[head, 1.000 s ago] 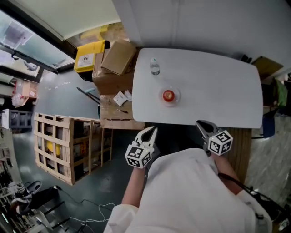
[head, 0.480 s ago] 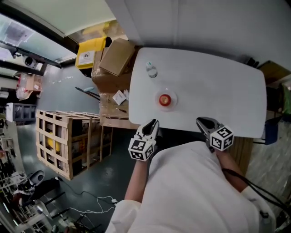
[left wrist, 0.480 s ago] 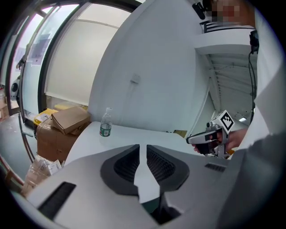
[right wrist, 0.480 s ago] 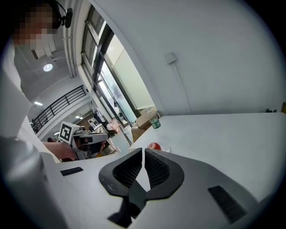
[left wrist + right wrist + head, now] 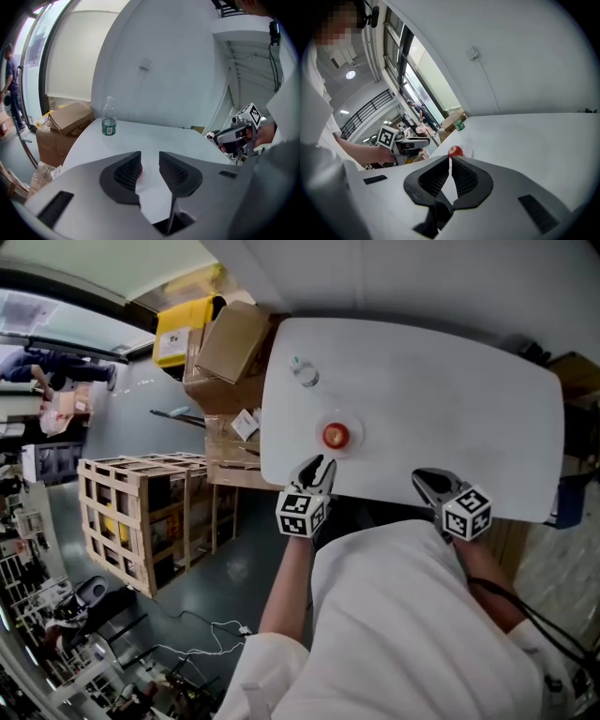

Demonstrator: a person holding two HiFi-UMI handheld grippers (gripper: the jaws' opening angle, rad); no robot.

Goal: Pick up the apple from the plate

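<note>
The apple (image 5: 336,435) sits on its clear plate (image 5: 354,433) near the front edge of the white table (image 5: 450,399); the left gripper (image 5: 317,468), farther back a second ago, now reaches just short of it, jaws opening with nothing between them; the right gripper (image 5: 427,481) is closed and empty, well aside

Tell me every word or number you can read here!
No words can be read anywhere.
On the bottle: a green label, too small to read.
On the yellow box: a white sticker, too blurred to read.
On the cubes: black-and-white squares only, no letters.
</note>
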